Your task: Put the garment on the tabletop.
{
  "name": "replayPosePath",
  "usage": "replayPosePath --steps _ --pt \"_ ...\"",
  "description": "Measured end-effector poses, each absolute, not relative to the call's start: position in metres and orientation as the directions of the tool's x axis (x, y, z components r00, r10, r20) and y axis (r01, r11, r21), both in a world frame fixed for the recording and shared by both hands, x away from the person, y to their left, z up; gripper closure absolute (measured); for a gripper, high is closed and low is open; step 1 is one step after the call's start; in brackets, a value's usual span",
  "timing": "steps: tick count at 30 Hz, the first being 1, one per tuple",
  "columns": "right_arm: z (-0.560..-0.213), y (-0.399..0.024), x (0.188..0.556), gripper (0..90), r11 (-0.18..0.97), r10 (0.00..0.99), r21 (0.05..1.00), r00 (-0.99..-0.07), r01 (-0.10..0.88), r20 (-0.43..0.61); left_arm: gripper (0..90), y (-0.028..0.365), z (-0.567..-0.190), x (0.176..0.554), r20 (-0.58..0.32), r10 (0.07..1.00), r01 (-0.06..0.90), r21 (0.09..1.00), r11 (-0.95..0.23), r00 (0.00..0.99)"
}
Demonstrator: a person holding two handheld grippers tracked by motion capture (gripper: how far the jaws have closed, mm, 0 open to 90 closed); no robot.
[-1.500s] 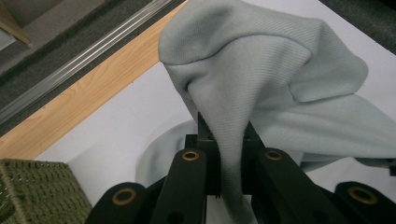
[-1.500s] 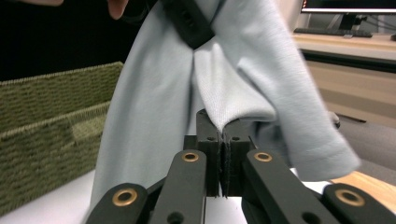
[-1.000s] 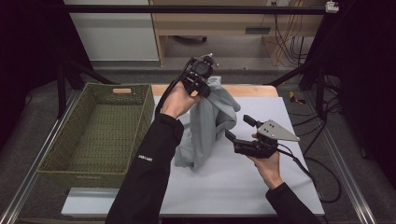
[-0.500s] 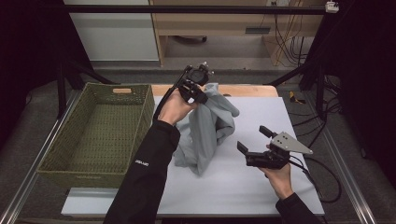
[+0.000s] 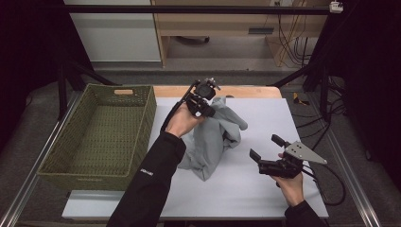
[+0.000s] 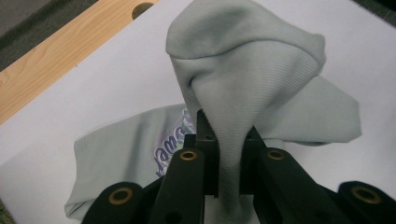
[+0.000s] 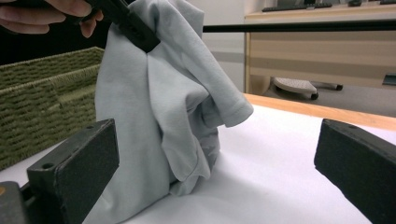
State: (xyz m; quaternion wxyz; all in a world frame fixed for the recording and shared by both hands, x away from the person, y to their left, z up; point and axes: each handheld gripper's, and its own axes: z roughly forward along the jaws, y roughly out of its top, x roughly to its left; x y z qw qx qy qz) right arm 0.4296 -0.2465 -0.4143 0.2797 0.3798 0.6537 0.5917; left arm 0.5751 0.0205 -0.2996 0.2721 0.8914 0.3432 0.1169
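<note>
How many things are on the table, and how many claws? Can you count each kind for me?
Grey T-shirt: 1
Green woven basket: 1
Claws: 2, the left claw pinching the shirt, the right claw open
Total: 4

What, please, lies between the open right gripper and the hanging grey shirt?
Nothing: in the high view, bare white table separates the right gripper from the grey shirt, which the left gripper holds up.

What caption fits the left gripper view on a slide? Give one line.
Left gripper pinching a bunched fold of the grey T-shirt and lifting it over the white table.
</note>
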Motion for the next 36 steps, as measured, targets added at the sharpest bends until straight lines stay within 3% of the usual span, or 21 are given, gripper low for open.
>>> replayPosePath --steps 4,5,6,7,8,9,15,23,36 --pt "-0.416 -0.249 0.427 0.5 0.015 0.829 0.985 -0.553 0.173 0.085 72.7 0.017 -0.303 0.574 0.034 0.661 0.536 0.556 -0.635 0.749" --pt "-0.416 -0.248 0.426 0.5 0.011 0.826 0.985 -0.557 0.173 0.088 62.5 0.016 -0.304 0.572 0.026 0.666 0.536 0.572 -0.622 0.745" --pt "-0.416 -0.248 0.426 0.5 0.011 0.826 0.985 -0.557 0.173 0.088 62.5 0.017 -0.303 0.572 0.041 0.652 0.523 0.56 -0.642 0.757" --pt "-0.417 -0.249 0.427 0.5 0.018 0.822 0.986 -0.564 0.166 0.08 55.9 0.016 -0.303 0.571 0.037 0.655 0.523 0.569 -0.635 0.755" --pt "-0.416 -0.247 0.426 0.5 0.0 0.82 0.983 -0.563 0.183 0.105 45.4 0.016 -0.302 0.569 0.039 0.652 0.515 0.578 -0.633 0.757" --pt "-0.416 -0.247 0.426 0.5 0.0 0.82 0.983 -0.563 0.183 0.105 45.4 0.017 -0.3 0.568 0.043 0.649 0.505 0.59 -0.63 0.759" --pt "-0.416 -0.248 0.425 0.5 -0.003 0.821 0.982 -0.56 0.19 0.11 20.1 0.024 -0.29 0.555 0.037 0.67 0.467 0.689 -0.554 0.741" --pt "-0.416 -0.248 0.426 0.5 -0.004 0.821 0.983 -0.561 0.186 0.109 12.2 0.043 -0.292 0.54 0.014 0.678 0.427 0.767 -0.479 0.735" --pt "-0.416 -0.247 0.427 0.4 -0.009 0.819 0.984 -0.563 0.181 0.111 10.2 0.083 -0.336 0.497 -0.059 0.658 0.298 0.919 -0.257 0.75"
